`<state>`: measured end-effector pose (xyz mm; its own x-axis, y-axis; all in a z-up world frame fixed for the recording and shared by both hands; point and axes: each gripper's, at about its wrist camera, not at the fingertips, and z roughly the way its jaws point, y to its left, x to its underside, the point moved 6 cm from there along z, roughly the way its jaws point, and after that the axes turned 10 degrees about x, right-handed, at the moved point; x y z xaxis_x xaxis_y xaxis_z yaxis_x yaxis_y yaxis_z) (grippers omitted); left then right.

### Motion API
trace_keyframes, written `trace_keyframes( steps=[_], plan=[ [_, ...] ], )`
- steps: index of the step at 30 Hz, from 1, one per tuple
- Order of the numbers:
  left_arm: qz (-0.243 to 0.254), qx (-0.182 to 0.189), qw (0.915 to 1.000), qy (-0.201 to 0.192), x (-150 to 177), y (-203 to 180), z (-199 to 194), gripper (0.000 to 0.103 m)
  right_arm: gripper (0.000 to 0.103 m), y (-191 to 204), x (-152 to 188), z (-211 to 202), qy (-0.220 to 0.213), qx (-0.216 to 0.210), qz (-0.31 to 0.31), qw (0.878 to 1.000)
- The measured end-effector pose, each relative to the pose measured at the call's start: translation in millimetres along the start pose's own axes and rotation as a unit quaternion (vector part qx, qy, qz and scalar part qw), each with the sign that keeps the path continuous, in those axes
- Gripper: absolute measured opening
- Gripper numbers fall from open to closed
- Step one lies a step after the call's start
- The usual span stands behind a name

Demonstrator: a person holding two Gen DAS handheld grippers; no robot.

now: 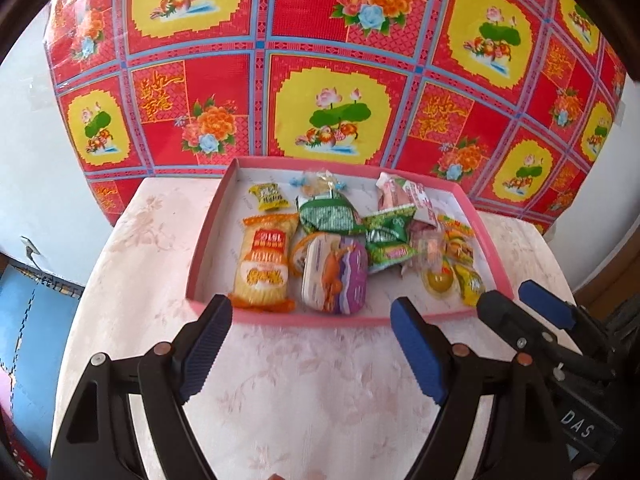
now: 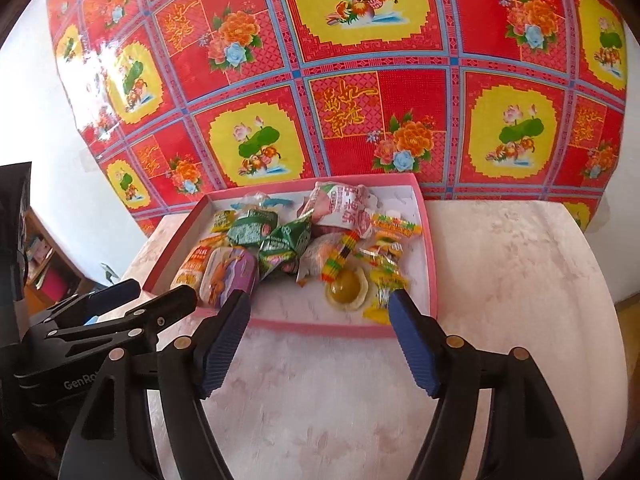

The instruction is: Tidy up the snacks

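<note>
A shallow pink-rimmed box sits on the pale table and holds several wrapped snacks: an orange-yellow pack, a purple tin, green packets, a white-red pack, a round yellow jelly and small yellow candies. My left gripper is open and empty, just in front of the box's near rim. My right gripper is open and empty, also at the near rim; it shows at the right of the left wrist view.
The table has a pale floral cloth. A red and yellow patterned sheet hangs on the wall behind the box. A blue mat lies on the floor to the left. A shelf stands at the left.
</note>
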<state>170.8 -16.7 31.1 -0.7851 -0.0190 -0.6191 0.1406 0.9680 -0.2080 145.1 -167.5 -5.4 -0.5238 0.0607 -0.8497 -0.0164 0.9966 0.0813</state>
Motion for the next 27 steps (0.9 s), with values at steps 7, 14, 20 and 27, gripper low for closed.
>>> trace_keyframes(
  steps=[7, 14, 20, 27],
  plan=[
    [0.004, -0.008, 0.9999, 0.013, 21, 0, -5, 0.085, 0.074, -2, 20, -5, 0.018, 0.013, -0.001, 1.000],
    [-0.003, -0.015, 0.9993, 0.035, 43, 5, 2, 0.085, 0.074, -6, 40, 0, 0.039, 0.028, 0.003, 0.999],
    [-0.009, -0.021, 0.9982, 0.055, 56, 10, 11, 0.085, 0.074, -9, 51, 9, 0.056, 0.044, 0.002, 0.997],
    [-0.013, -0.026, 0.9975, 0.065, 65, 14, 21, 0.085, 0.074, -13, 61, 20, 0.068, 0.072, -0.009, 0.995]
  ],
)
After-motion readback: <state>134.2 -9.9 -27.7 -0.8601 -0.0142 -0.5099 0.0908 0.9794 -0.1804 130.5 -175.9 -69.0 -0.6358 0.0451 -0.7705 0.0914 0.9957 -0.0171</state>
